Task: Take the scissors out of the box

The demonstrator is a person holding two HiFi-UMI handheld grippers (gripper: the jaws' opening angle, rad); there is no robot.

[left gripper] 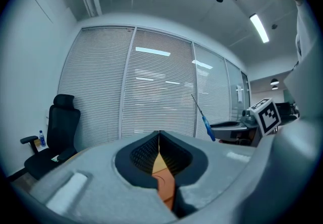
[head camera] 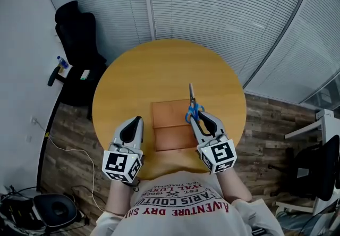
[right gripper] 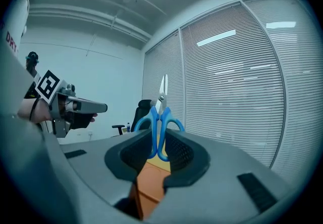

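A flat brown box [head camera: 172,133] lies shut on the round wooden table [head camera: 133,81], just in front of the person. My right gripper [head camera: 197,118] is shut on the blue handles of the scissors [head camera: 192,103] and holds them above the box's right edge. The steel blades point away toward the blinds. In the right gripper view the scissors [right gripper: 160,117] stand between the jaws, with the box [right gripper: 149,182] below. My left gripper [head camera: 139,119] hangs left of the box, shut and empty; its pads meet at the tips in the left gripper view [left gripper: 159,134].
A black office chair [head camera: 77,33] stands beyond the table at the left and another chair [head camera: 319,171] at the right, beside a white desk [head camera: 324,123]. Window blinds [head camera: 212,6] line the far side. A chair base [head camera: 53,211] and cables lie on the floor at the lower left.
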